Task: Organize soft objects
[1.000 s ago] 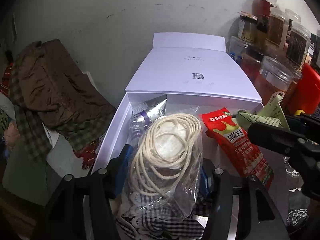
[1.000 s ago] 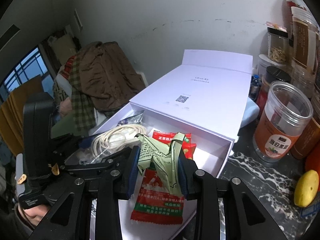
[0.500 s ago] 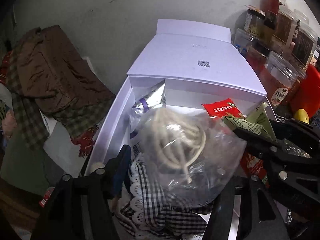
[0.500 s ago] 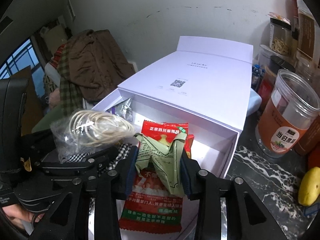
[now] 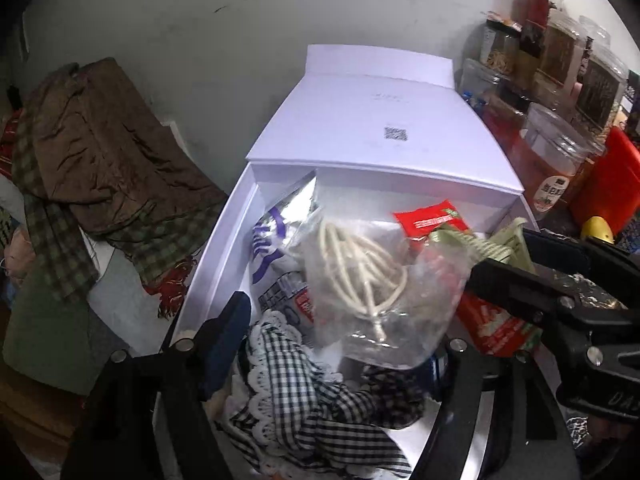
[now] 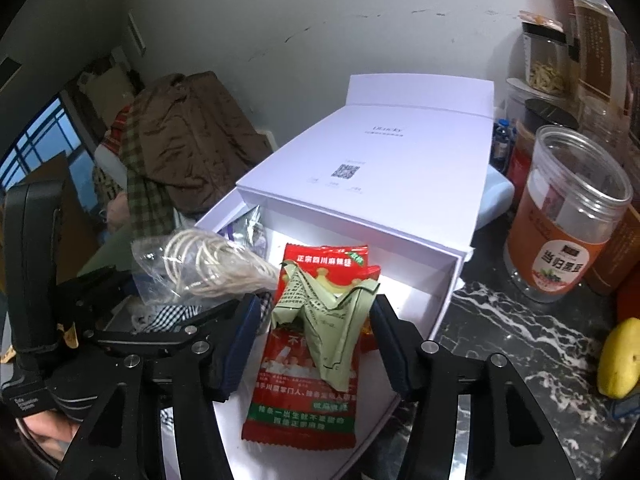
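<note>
A white drawer box [image 5: 212, 264] stands open and holds soft items. My left gripper [image 5: 340, 336] hovers over its near end with jaws opening. Between them lie a clear bag of cream cord [image 5: 360, 276] and a black-and-white checked cloth [image 5: 304, 400] with lace trim. The left pad presses on neither. My right gripper [image 6: 316, 320] is also opening. A crumpled green packet [image 6: 324, 312] sits loose between its pads, resting on a red snack packet [image 6: 304, 400]. A silver pouch [image 5: 288, 208] leans in the box's far left corner.
Plastic jars [image 6: 568, 208] and a red container [image 5: 612, 184] crowd the right side on a dark marble counter [image 6: 500, 320], with a yellow fruit [image 6: 620, 356] near the edge. A heap of brown and checked clothing [image 5: 100, 152] lies left of the box.
Both pairs of jaws have widened. The right pads have come off the green packet. The cord bag has tipped up and shifted right, uncovering the checked cloth beneath it.
</note>
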Demonstrator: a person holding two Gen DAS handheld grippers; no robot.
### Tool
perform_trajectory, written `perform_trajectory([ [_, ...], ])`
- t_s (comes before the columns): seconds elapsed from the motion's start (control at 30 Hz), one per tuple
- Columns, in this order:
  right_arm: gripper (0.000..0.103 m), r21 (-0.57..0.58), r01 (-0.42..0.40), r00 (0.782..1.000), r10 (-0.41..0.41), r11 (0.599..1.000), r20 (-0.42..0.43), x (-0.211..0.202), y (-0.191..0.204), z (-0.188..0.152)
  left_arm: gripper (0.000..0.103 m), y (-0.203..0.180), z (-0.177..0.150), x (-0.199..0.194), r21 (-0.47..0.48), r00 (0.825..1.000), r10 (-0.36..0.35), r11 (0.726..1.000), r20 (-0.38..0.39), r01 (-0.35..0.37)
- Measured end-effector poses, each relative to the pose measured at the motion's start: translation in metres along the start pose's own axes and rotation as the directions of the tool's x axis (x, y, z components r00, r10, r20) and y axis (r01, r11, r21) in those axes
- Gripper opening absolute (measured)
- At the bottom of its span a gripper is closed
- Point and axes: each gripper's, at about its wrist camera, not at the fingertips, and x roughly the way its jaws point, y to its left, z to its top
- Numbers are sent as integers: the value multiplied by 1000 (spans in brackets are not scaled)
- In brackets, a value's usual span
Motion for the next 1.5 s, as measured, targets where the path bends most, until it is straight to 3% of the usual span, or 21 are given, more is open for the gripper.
perform_trajectory([
  [0.43,57,-18,82,994,-81,996,66,-46,9,11,73,-7,3,-47,-13,995,15,1000,94,-14],
  [0.67,63,-23,67,990,-63,998,130,-80,18,15,73,-11,4,-86,-8,980,83,996,182,-83],
  [0.87,63,-42,61,984,-53,997,173,-106,30,19,73,-10,9,-113,-21,972,82,997,219,-79],
  [1.2,85,-71,109,958,-86,991,274,-160,48,17,73,-19,5,-156,-18,953,69,998,296,-67],
  [1.4,90,-92,146,941,-109,985,322,-192,58,8,73,-23,0,-185,-17,935,101,995,341,-102],
  [1.5,91,-95,169,932,-127,981,339,-208,61,1,73,-23,-5,-197,-17,932,84,996,354,-84],
])
